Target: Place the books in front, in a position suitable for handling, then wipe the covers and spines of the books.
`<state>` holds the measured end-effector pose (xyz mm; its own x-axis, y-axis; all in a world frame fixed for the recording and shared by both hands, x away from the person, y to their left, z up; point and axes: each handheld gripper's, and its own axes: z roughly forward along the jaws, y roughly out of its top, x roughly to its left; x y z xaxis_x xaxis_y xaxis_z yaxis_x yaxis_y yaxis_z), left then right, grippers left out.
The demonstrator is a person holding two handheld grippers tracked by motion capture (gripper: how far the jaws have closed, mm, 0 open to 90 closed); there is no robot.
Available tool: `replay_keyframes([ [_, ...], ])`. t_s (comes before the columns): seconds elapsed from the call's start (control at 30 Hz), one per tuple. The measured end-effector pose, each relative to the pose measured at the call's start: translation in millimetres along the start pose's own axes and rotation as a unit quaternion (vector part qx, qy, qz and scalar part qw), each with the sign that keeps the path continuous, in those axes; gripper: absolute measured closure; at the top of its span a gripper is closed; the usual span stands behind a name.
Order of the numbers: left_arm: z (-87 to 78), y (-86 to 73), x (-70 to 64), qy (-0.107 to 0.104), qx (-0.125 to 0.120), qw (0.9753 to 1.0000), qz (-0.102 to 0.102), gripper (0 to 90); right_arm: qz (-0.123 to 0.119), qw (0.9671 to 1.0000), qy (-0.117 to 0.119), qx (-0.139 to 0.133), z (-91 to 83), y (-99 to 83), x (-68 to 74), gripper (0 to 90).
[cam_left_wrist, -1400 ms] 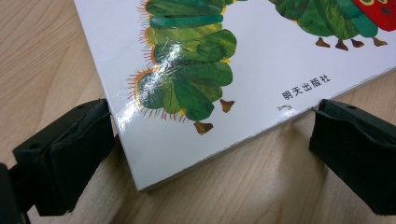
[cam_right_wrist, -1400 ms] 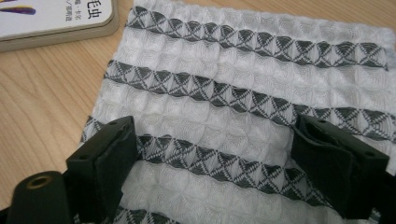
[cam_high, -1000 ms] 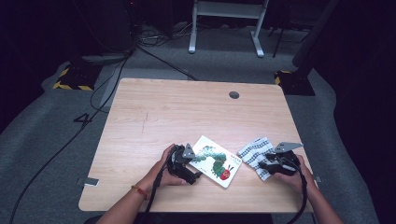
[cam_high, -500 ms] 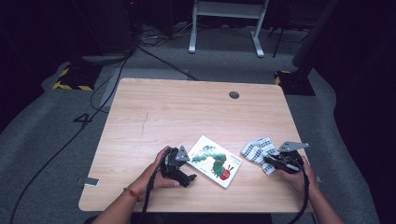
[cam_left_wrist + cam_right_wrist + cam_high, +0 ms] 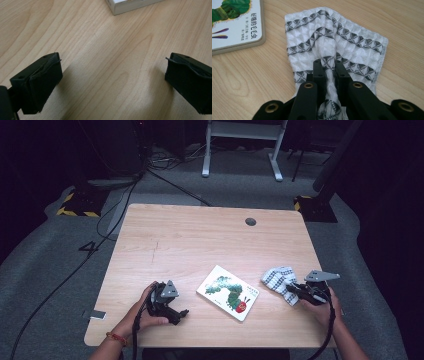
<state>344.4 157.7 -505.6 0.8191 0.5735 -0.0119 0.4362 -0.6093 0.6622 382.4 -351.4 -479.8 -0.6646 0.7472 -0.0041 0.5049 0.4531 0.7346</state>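
A white picture book with a green caterpillar (image 5: pixel 229 292) lies flat near the table's front middle; its edge (image 5: pixel 235 27) and corner (image 5: pixel 130 5) show in the gripper views. A white cloth with grey patterned bands (image 5: pixel 278 280) lies to its right. My right gripper (image 5: pixel 295 291) is shut on a pinched fold of the cloth (image 5: pixel 329 47), low on the table (image 5: pixel 200 245). My left gripper (image 5: pixel 181 315) rests left of the book, open, its pads (image 5: pixel 42 82) wide apart over bare wood with nothing between them.
A round cable hole (image 5: pixel 250 221) sits at the table's back right. Beyond the table stand a white desk frame (image 5: pixel 240 145) and cables on grey floor. A small tag (image 5: pixel 97 315) hangs at the front left edge.
My left gripper has drawn back left and down, away from the book. My right gripper and the cloth have slid slightly right. The book has stayed put.
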Motion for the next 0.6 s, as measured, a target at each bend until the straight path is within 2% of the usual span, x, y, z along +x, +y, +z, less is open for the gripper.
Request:
replay_keyframes([
  [0.2,-2.5,-3.0,3.2,0.005,-0.001,1.0,-0.006,1.0,-0.006,0.9999,0.0,-0.015,-7.0,2.3,3.5,83.1],
  [0.37,-6.0,-7.0,9.7,0.007,-0.002,0.9999,-0.009,1.0,-0.006,0.9992,-0.001,-0.041,-15.8,5.8,3.9,83.1],
  [0.6,-5.9,-7.0,9.8,0.007,-0.001,0.9999,-0.009,0.9,-0.014,0.9973,0.014,-0.071,-23.1,15.4,9.0,83.1],
])
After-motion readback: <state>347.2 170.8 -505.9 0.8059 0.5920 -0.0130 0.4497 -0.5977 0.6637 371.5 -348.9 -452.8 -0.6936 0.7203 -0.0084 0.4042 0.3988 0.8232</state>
